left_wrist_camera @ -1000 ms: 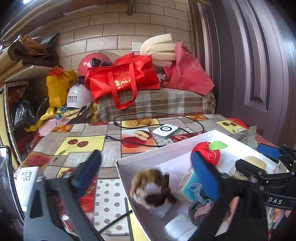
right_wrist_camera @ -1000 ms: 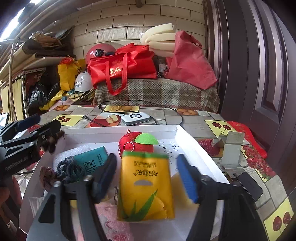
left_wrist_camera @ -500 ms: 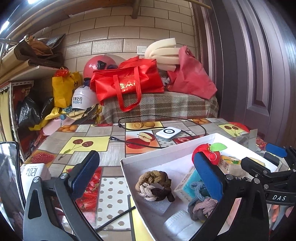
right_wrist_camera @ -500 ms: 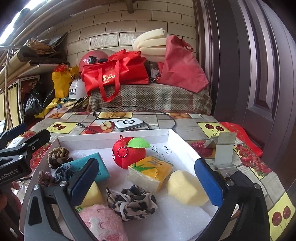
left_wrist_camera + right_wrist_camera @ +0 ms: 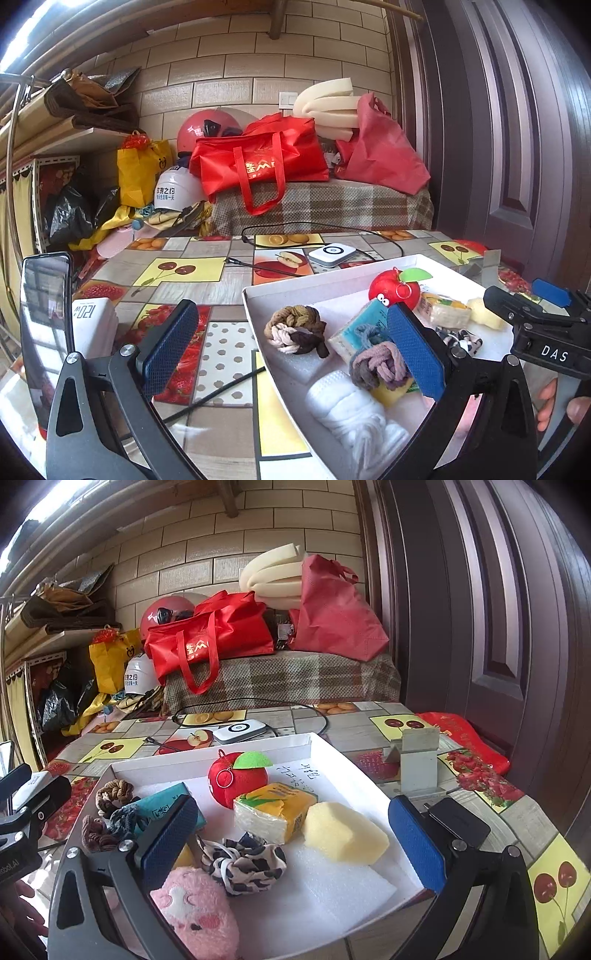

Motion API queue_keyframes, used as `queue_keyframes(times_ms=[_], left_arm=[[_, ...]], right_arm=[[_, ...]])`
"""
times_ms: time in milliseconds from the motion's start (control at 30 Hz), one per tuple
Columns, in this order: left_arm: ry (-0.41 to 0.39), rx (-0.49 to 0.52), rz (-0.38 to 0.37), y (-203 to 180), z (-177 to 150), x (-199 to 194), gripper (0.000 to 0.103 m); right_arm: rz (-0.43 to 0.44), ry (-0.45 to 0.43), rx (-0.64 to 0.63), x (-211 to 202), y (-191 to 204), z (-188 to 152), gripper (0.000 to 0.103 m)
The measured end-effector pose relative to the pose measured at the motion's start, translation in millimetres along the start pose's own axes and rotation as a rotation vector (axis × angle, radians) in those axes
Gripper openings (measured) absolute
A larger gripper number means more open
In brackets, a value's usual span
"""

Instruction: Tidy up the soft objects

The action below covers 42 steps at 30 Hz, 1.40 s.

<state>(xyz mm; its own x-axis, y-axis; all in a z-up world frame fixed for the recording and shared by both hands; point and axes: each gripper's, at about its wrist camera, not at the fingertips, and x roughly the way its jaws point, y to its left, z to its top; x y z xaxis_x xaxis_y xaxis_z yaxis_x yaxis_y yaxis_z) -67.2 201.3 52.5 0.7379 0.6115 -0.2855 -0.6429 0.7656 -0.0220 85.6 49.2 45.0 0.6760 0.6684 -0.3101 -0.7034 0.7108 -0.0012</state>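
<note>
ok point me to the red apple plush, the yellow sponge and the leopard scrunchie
red apple plush (image 5: 240, 784): right wrist view, on its red body below the green leaf
yellow sponge (image 5: 343, 832): right wrist view, on its top face
leopard scrunchie (image 5: 245, 864): right wrist view, on the bunched fabric at its middle

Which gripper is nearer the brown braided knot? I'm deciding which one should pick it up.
Left. The left gripper is open with the brown braided knot just ahead, between its fingers. The right gripper is open over the tray's other side, near the yellow sponge.
</note>
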Motion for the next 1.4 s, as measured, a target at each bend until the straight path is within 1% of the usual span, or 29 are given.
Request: queue_keyframes(times_ms=[133, 200, 300, 467, 633, 700, 733, 800, 867, 900, 933, 1000, 1067, 1233, 1333, 1400], left_arm=[[0.017, 0.02, -0.018, -11, -6, -15, 0.103], [0.028, 0.032, -0.01, -18, -9, -23, 0.103], [0.058, 0.037, -0.009, -26, -14, -33, 0.103], [0.101, 0.051, -0.008, -40, -26, -55, 0.103], [0.169, 0.064, -0.002, -53, -36, -69, 0.103], [0.175, 0.06, -0.007, -56, -39, -78, 0.103], [0.176, 0.06, 0.0, -58, -41, -83, 0.103], [0.169, 0.083, 0.054, -65, -43, -92, 0.103], [0.133, 0.124, 0.146, -74, -45, -103, 0.103], [0.111, 0.142, 0.179, -77, -45, -107, 0.103], [0.094, 0.151, 0.183, -79, -45, -111, 0.103], [0.091, 0.141, 0.123, -78, -46, -117, 0.103], [0.115, 0.135, 0.063, -78, -47, -117, 0.103], [0.152, 0.137, 0.034, -80, -48, -112, 0.103], [0.176, 0.121, 0.037, -79, -48, -108, 0.103], [0.178, 0.114, 0.037, -78, -47, -107, 0.103]], right_arm=[[0.005, -0.013, 0.071, -17, -18, -6, 0.103], [-0.009, -0.006, 0.076, -24, -24, -11, 0.103], [-0.014, 0.017, 0.041, -37, -25, -16, 0.103], [-0.008, 0.043, -0.027, -71, -25, -32, 0.103], [-0.01, -0.019, -0.038, -124, -32, -46, 0.103], [-0.009, -0.042, 0.004, -144, -41, -48, 0.103], [-0.013, -0.061, 0.038, -153, -46, -49, 0.103], [-0.046, -0.068, 0.113, -167, -56, -54, 0.103], [-0.043, -0.041, 0.184, -170, -63, -58, 0.103], [-0.04, -0.02, 0.213, -169, -66, -59, 0.103], [-0.052, -0.008, 0.235, -168, -68, -61, 0.103], [-0.097, -0.015, 0.243, -170, -66, -62, 0.103], [-0.13, -0.034, 0.225, -174, -60, -62, 0.103], [-0.155, -0.081, 0.169, -184, -48, -63, 0.103], [-0.17, -0.11, 0.171, -189, -48, -65, 0.103], [-0.175, -0.12, 0.18, -190, -51, -65, 0.103]])
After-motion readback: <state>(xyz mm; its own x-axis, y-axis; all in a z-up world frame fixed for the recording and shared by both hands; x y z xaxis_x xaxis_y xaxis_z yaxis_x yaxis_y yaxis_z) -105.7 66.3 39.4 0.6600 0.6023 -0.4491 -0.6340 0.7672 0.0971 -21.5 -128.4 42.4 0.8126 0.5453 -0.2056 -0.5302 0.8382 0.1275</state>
